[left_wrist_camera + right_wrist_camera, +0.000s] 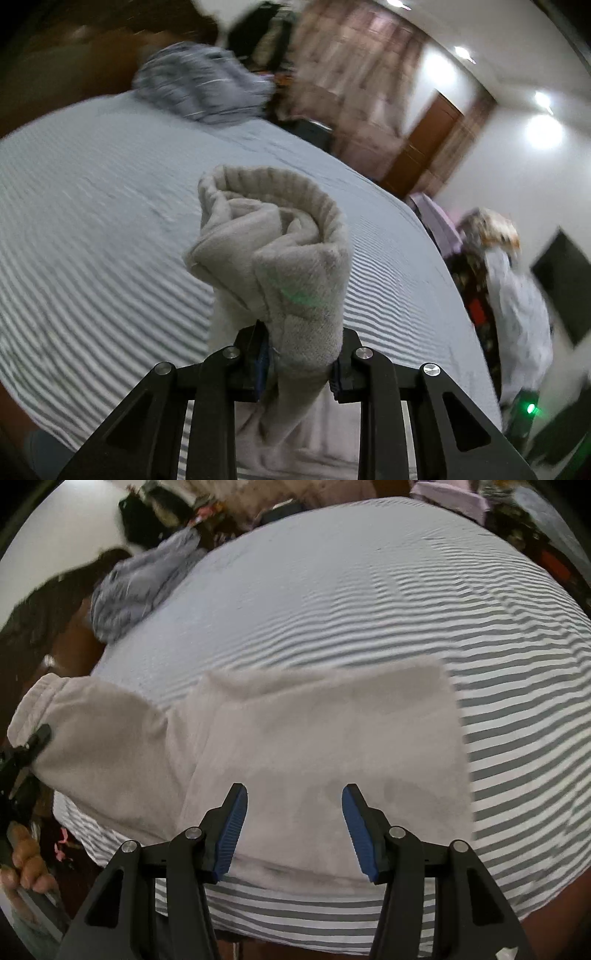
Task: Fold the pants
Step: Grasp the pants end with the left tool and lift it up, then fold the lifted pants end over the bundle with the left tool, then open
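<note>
Left gripper raised, angled down over the bed, jaws clamped on a bunched cuff of the pants. Right gripper tipped steeply down, jaws apart and empty above pants spread flat on bed.

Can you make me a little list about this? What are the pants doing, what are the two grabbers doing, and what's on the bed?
pants: beige, partly folded on the bed
leg end: ribbed cuff, bunched, lifted
left hand-held gripper: shut on the leg end
right hand-held gripper: open, over the pants, holding nothing
bed sheet: grey and white stripes
far corner: crumpled grey cloth
</note>
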### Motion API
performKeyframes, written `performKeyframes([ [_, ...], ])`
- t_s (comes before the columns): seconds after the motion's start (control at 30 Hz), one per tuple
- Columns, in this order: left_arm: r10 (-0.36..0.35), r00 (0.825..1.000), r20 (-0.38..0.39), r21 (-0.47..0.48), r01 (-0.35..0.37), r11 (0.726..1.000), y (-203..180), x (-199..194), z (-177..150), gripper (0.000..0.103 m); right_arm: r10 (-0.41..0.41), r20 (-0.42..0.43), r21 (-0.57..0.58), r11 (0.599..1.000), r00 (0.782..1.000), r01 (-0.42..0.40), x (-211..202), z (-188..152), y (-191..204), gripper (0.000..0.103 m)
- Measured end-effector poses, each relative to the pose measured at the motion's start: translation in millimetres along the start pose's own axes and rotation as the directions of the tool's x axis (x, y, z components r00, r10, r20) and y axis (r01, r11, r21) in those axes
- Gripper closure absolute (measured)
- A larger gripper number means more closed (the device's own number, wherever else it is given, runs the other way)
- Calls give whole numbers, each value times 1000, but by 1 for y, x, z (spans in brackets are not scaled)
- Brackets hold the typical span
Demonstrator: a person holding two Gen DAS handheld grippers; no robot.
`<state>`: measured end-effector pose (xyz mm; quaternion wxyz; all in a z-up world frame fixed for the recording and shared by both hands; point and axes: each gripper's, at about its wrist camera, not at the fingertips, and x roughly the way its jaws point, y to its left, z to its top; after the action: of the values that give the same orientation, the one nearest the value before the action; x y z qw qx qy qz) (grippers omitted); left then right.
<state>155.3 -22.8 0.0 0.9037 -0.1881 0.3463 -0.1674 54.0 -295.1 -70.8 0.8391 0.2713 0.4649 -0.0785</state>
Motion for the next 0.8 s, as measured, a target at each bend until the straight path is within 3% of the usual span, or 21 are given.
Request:
performKeyframes([
  [0.17, -56, 996, -62, 140, 65, 988, -74, 24, -20, 77, 1, 43, 100, 995, 999, -5, -25, -1, -48, 51],
  [0.3, -61, 988, -141, 248, 95, 964, -137, 56, -56, 78, -5, 52, 172, 985, 999, -4, -35, -10, -85, 50],
  [0.43, -49, 977, -208, 356, 122, 927, -186, 77, -111, 78, 0, 47, 252, 968, 999, -11, -37, -23, -123, 50],
  [0.47, -38, 977, -211, 407, 123, 905, -198, 82, -127, 78, 2, 46, 268, 963, 999, -14, -36, -25, -132, 50],
  [0.7, -36, 973, -226, 553, 159, 818, -237, 83, -180, 78, 21, 33, 344, 939, 999, -31, -26, -34, -166, 49],
  [0.8, -39, 970, -242, 564, 173, 807, -248, 90, -185, 78, 31, 26, 362, 931, 999, -38, -22, -39, -180, 49],
])
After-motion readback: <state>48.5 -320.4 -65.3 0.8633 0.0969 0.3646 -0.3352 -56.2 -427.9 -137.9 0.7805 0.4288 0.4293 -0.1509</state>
